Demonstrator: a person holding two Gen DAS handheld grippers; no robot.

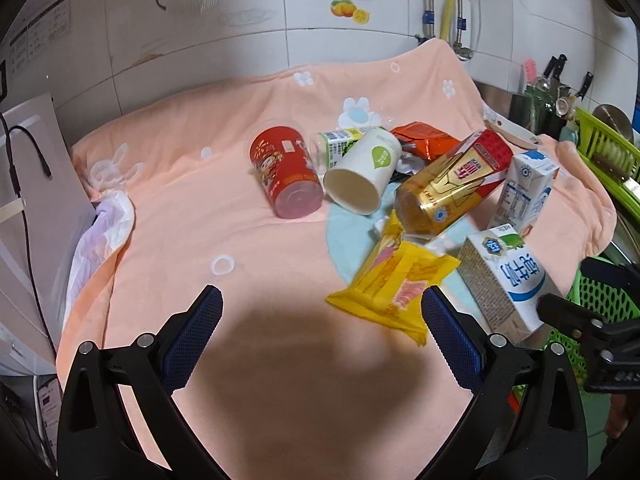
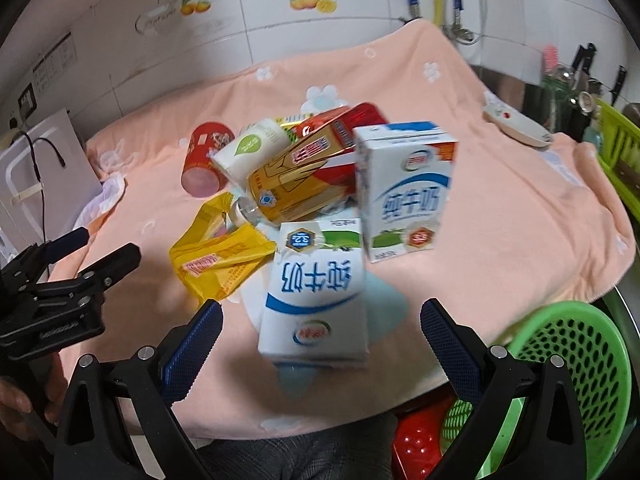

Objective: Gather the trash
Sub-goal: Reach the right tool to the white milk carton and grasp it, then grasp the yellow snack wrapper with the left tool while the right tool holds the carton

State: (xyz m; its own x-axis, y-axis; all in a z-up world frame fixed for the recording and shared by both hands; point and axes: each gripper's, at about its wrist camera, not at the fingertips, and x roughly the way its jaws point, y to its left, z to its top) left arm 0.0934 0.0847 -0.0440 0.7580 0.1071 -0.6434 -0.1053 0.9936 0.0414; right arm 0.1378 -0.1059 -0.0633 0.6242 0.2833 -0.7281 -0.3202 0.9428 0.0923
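Trash lies heaped on a peach blanket (image 1: 192,216), toward its right half. Nearest, the left gripper (image 1: 322,320) hangs above bare cloth with its jaws spread wide and nothing between them; the right gripper (image 2: 322,332) is likewise wide open and empty, a lying milk carton (image 2: 316,292) just beyond its fingertips. Beside that carton lies a yellow snack wrapper (image 1: 394,284), its near corner close to the left gripper's right finger. Farther back, a second milk carton (image 2: 404,188) stands upright, and a gold-and-red bottle (image 1: 452,184) leans across the pile, its neck blurred. Behind it lie a white paper cup (image 1: 364,172), a red cup (image 1: 286,172), a green-labelled carton largely hidden by the paper cup, and what may be a crumpled orange packet (image 1: 424,138). A green perforated basket (image 2: 576,364) sits below the blanket's right edge, cut off by the frame.
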